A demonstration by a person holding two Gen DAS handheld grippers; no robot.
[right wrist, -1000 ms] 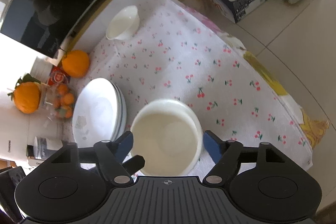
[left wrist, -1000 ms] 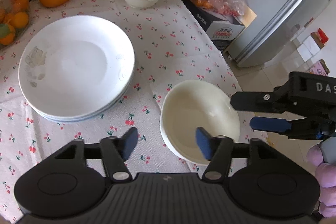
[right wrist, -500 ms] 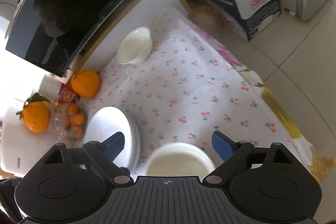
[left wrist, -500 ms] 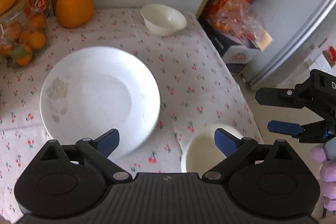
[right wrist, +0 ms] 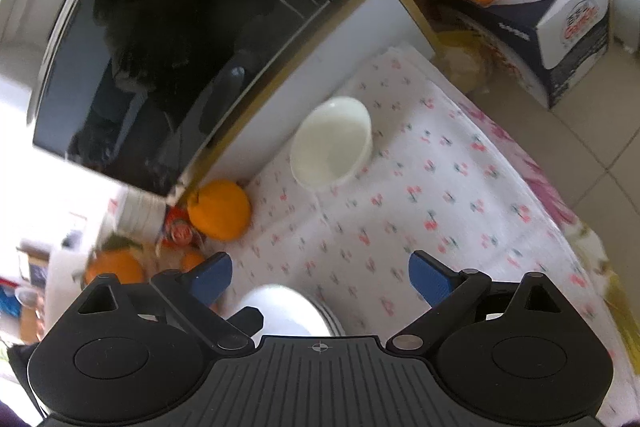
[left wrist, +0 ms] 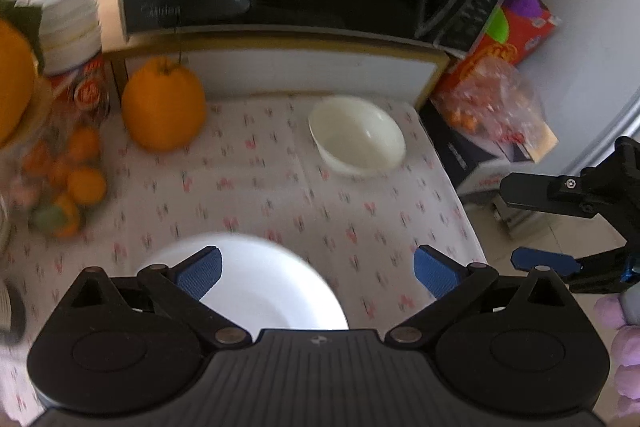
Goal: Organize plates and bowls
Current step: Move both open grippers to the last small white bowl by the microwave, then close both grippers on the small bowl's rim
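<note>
Both tools, left tool (left wrist: 316, 273) and right tool (right wrist: 320, 273), are opening up, gripping nothing; bowl (left wrist: 357, 137) is sitting alone on the tabletop (left wrist: 260, 187).

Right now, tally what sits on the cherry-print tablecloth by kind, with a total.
Cream bowl: 1
Stack of white plates: 1; how many plates it holds cannot be told
Large orange fruit: 1
Total: 3
</note>
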